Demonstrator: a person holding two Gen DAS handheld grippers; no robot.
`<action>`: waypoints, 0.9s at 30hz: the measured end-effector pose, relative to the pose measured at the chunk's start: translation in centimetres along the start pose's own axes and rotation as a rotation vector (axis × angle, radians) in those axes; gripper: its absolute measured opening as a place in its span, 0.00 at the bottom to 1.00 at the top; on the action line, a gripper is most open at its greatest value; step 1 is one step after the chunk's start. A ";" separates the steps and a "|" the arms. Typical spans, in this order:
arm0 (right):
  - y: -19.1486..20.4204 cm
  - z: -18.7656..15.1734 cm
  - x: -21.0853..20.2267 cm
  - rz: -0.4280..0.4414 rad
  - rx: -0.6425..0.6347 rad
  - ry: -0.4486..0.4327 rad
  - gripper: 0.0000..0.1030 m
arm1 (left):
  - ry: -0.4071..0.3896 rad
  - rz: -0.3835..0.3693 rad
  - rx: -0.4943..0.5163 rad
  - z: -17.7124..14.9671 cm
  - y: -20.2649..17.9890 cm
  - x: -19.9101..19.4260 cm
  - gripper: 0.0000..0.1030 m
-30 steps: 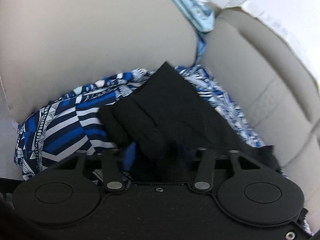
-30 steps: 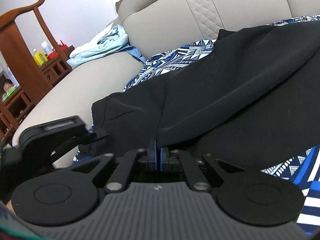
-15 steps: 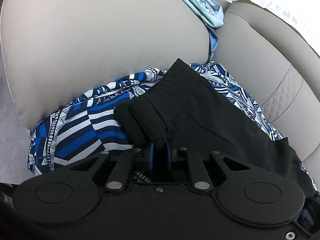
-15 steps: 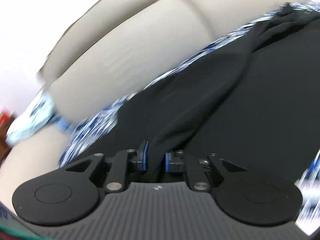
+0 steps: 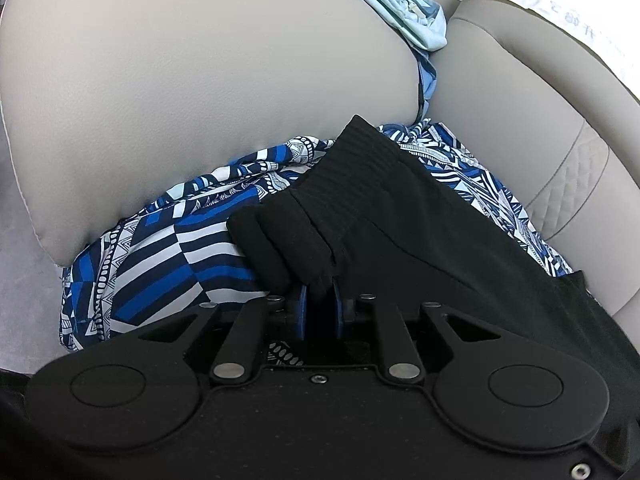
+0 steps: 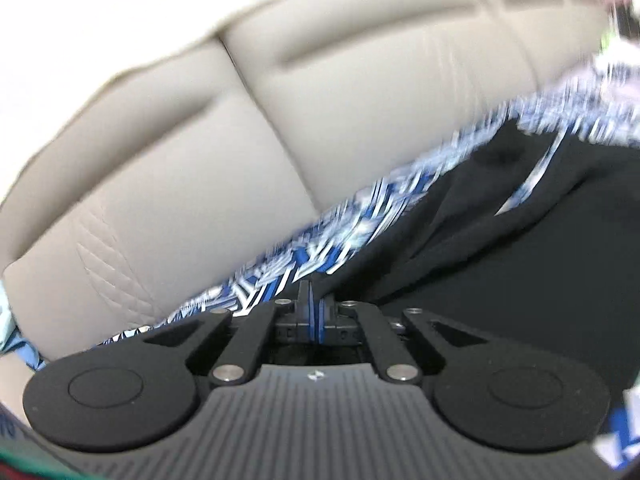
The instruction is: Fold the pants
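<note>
On the beige sofa (image 5: 200,80), black pants (image 5: 420,232) lie spread over a blue-and-white patterned cloth (image 5: 160,264) that covers the seat. Left gripper (image 5: 319,310) has its jaws clenched on a bunched fold of the ribbed waistband, whose far corner points toward the gap between armrest and backrest. Right gripper (image 6: 315,314) has its jaws pressed together on a thin edge of the pants (image 6: 520,272), just beside the patterned cloth (image 6: 320,248) where it meets the sofa (image 6: 200,160) backrest; that view is blurred. A light blue garment (image 5: 412,12) lies crumpled on the armrest's far end.
</note>
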State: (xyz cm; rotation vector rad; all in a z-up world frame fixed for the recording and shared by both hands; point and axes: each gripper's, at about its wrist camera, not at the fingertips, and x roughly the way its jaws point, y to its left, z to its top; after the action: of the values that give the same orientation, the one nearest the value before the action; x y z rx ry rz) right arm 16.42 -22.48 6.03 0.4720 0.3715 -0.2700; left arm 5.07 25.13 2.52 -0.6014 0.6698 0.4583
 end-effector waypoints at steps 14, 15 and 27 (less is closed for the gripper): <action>-11.2 -2.3 -5.4 -0.265 0.125 -0.015 0.08 | 0.039 0.066 0.044 0.9 -0.9 0.5 0.14; -11.7 -1.3 -5.0 -0.287 0.134 -0.032 0.13 | 0.039 0.069 0.046 0.9 -0.9 0.5 0.14; -15.6 9.5 8.8 -0.188 0.060 0.229 0.70 | 0.032 0.117 0.054 0.7 -1.8 0.7 0.14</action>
State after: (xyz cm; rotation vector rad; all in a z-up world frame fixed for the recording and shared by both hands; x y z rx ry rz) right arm 21.80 -42.00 4.23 0.5295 0.6343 -0.4118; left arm 6.89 24.40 3.12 -0.5208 0.7480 0.5391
